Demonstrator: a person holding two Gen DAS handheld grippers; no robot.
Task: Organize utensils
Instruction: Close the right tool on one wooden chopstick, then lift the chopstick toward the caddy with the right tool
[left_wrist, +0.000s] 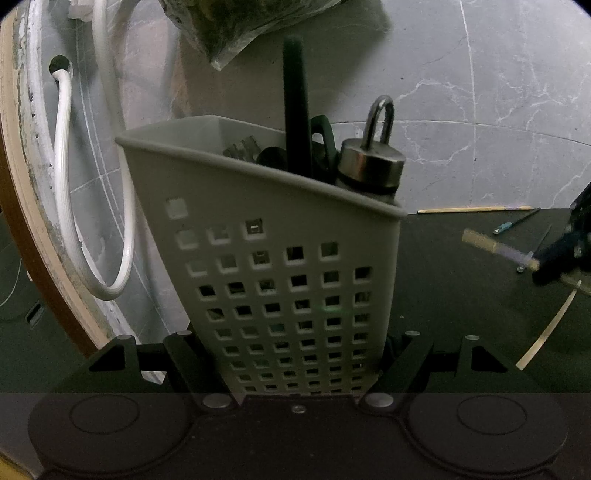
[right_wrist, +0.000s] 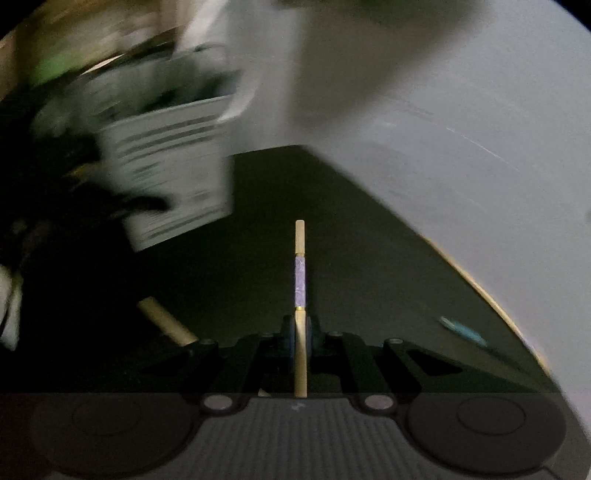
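Observation:
My left gripper (left_wrist: 299, 354) is shut on the lower part of a grey perforated utensil holder (left_wrist: 266, 236), one finger on each side. The holder tilts and contains a tall black handle (left_wrist: 295, 110), a metal piece with a loop (left_wrist: 373, 158) and some dark utensils. My right gripper (right_wrist: 301, 325) is shut on a pale wooden chopstick (right_wrist: 300, 273) with a purple band, which points straight ahead. In the left wrist view the right gripper (left_wrist: 561, 254) hovers right of the holder with that chopstick (left_wrist: 495, 247) aimed toward it. The holder (right_wrist: 166, 158) is blurred in the right wrist view.
On the dark mat (left_wrist: 461, 295) lie another chopstick (left_wrist: 472, 209), a thin blue-tipped tool (left_wrist: 513, 223) and a pale strip (left_wrist: 546, 328). A second pale stick (right_wrist: 166, 325) lies left of my right gripper. A white hose (left_wrist: 66, 177) and a plastic bag (left_wrist: 236, 26) are against the marble wall.

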